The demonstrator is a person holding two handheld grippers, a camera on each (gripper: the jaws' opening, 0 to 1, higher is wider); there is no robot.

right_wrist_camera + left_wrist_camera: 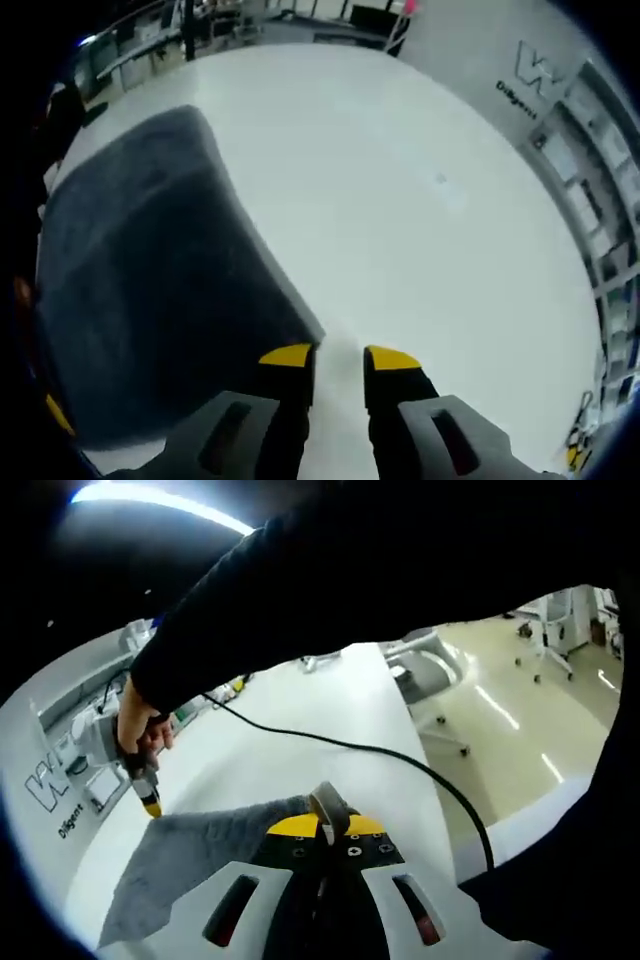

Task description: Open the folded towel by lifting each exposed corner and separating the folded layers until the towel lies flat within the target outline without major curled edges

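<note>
The grey towel (190, 865) lies on the white table (330, 700), spreading left from my left gripper (328, 828). A bunched towel corner (327, 805) stands pinched between the left gripper's yellow-tipped jaws, which are shut on it. A hand (138, 730) holds my right gripper (150, 802) just above the towel's far edge. In the right gripper view the towel (150, 270) looks dark grey and flat on the left. My right gripper (340, 358) is open over bare table, its left fingertip (288, 356) beside the towel's near corner.
A black cable (400, 760) runs across the table toward my left gripper. The person's black sleeve (350, 580) spans the top of the left gripper view. Beyond the table edge are a chair (430, 670) and floor. Shelving (600, 200) lines the right side.
</note>
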